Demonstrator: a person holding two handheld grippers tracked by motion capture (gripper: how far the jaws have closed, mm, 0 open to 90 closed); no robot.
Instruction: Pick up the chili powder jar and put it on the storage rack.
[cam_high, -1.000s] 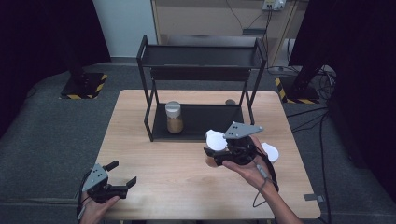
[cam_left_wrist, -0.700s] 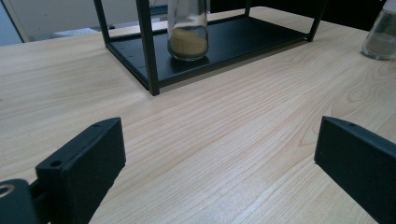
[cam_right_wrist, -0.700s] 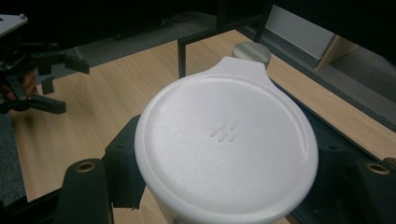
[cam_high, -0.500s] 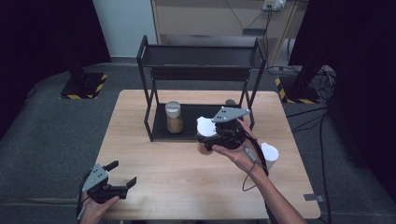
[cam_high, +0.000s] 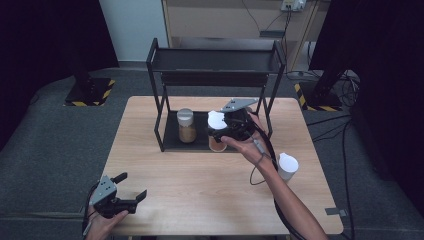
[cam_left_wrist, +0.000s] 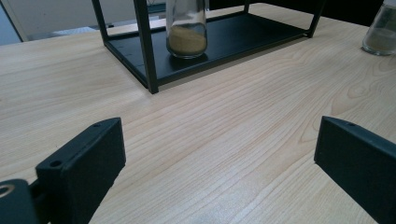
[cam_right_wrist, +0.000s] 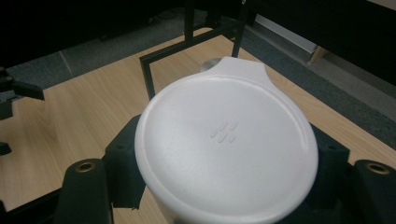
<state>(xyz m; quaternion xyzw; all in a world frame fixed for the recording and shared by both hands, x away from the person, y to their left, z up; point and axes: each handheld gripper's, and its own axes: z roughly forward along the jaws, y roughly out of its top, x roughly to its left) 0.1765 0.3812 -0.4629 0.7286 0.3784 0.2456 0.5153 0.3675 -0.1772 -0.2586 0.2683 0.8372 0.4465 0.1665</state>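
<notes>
My right gripper (cam_high: 221, 132) is shut on a jar (cam_high: 217, 143) with a white lid (cam_high: 216, 120) and orange-brown contents. It holds the jar at the front edge of the black rack's lower shelf (cam_high: 200, 145). In the right gripper view the white lid (cam_right_wrist: 226, 144) sits between the black fingers (cam_right_wrist: 122, 161). A second jar (cam_high: 186, 126) with tan powder stands on that shelf to the left, and its glass (cam_left_wrist: 187, 28) is ahead in the left gripper view. My left gripper (cam_high: 122, 196) rests open at the table's near left corner, nothing between its fingers (cam_left_wrist: 84, 163).
The two-tier black rack (cam_high: 215, 60) stands at the back of the wooden table (cam_high: 200, 195). A third white-lidded jar (cam_high: 287, 166) stands on the table at the right, beside my right forearm; its glass (cam_left_wrist: 380, 32) is at the left gripper view's top right.
My right gripper has carried the jar leftward and away from me, from the table's right middle up to the rack's lower shelf. The left gripper has stayed put.
</notes>
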